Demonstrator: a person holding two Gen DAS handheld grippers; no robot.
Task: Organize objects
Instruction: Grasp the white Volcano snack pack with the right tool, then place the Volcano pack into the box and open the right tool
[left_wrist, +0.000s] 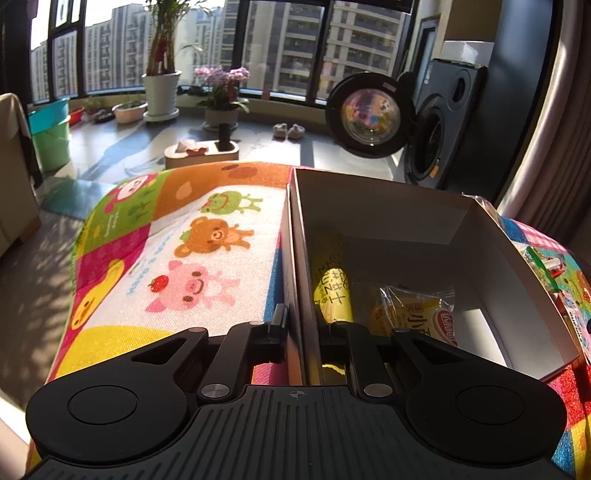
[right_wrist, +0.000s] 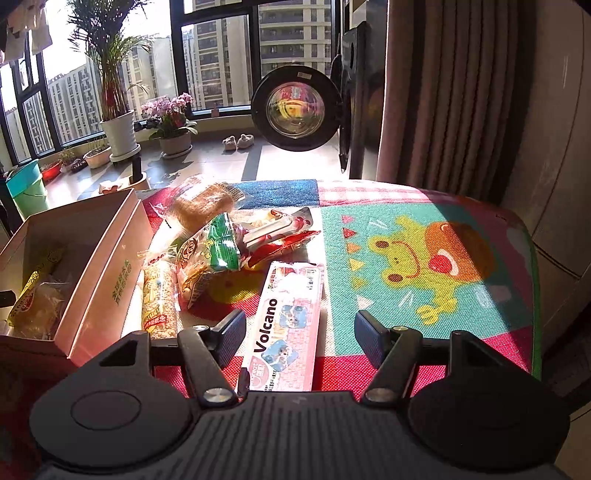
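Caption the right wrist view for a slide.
Open right tongs hover over a pink Volcano box on the cartoon mat, snack packets piled beside a partly filled cardboard box.

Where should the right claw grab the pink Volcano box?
Take the flat pink Volcano snack box across its narrow width, near the end closest to the right claw, coming from above along its long axis. It lies flat on the colourful cartoon mat, lengthwise between the open fingers. Its right edge is clear; the snack packets crowd only the far left corner.
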